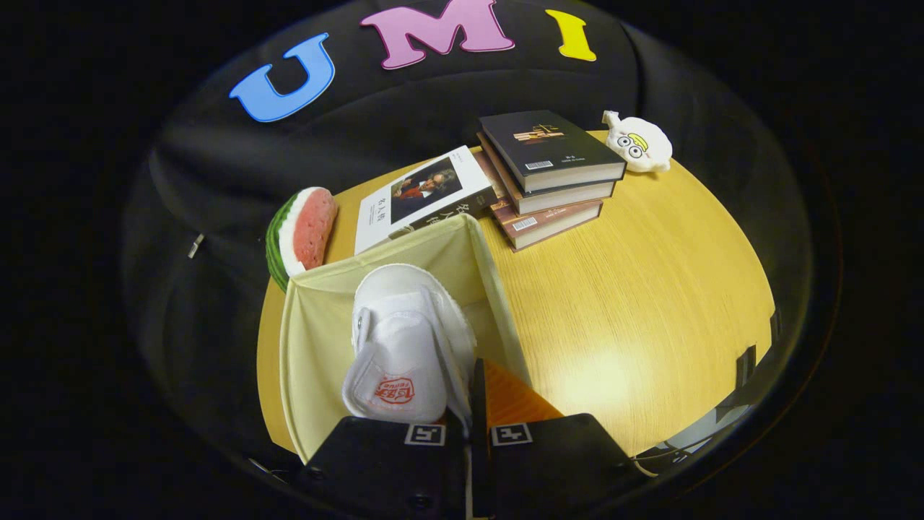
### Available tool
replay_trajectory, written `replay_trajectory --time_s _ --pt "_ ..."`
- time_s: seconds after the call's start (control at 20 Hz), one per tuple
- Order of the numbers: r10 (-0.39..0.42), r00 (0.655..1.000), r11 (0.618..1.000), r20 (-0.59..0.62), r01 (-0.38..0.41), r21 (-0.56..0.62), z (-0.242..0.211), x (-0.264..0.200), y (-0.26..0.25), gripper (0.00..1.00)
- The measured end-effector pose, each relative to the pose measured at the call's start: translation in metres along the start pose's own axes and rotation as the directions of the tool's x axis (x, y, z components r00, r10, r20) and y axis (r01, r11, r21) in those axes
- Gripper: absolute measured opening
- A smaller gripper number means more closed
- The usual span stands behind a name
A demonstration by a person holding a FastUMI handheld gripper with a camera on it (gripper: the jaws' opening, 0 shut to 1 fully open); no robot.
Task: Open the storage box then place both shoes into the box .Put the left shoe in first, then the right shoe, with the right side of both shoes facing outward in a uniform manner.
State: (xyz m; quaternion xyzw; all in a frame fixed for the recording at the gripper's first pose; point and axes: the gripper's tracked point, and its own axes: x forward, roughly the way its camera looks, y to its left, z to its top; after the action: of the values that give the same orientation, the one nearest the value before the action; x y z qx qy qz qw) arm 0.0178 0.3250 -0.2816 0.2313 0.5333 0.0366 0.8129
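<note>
Gripper (pixel 468 415) held above the open storage box (pixel 317 325), fingers drawn close together and pinching the rear edge of a white shoe (pixel 404 347); the gap between them is nearly nil, so it reads as clenched on the shoe's collar or heel edge. The shoe hangs toe-away inside the box's mouth, just ahead of the fingers, its tongue label toward the camera. Whether it is the left or right shoe cannot be told from here, and no second shoe is seen inside. Risks, as a judgement: the pinch is on a thin, soft edge, so the shoe could swing or slip out before it is seated; the box walls are limp fabric, cream-coloured, with a sagging rim, so a toe or sole catching the rim may fold the wall inward or push the whole box across the smooth table (pixel 635 303). A twist on release could also leave the wrong side facing outward. Materials: shoe is white canvas or synthetic with a padded strap and rounded toe; the box is a soft-sided rectangle; an orange panel (pixel 509 401) lies beside the right finger, perhaps the box's flap. Tabletop is glossy yellow wood grain with a bright glare patch. Beyond the box: a watermelon-slice toy (pixel 303 235), a leaning book (pixel 422 198), a stack of hardback books (pixel 548 177), a white plush toy (pixel 639 144).
</note>
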Motion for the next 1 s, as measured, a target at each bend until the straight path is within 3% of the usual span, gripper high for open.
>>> replay_trajectory --time_s 0.05,0.15,0.25,0.3,0.65,1.0 --pt "0.016 1.0 1.0 -0.004 -0.016 0.004 -0.002 0.0 0.006 0.11" --pt "0.111 0.994 0.994 0.009 -0.111 0.023 0.001 -0.009 0.031 0.4" --pt "0.119 0.992 0.993 0.048 -0.118 -0.013 0.011 -0.019 0.035 0.92" --pt "0.112 0.992 0.993 0.064 -0.109 -0.048 0.015 -0.022 0.033 0.98" --pt "0.167 0.972 0.984 0.166 -0.154 -0.092 0.034 -0.058 0.013 0.99" --pt "0.158 0.894 0.985 0.42 -0.11 -0.136 0.094 -0.121 -0.051 0.99"
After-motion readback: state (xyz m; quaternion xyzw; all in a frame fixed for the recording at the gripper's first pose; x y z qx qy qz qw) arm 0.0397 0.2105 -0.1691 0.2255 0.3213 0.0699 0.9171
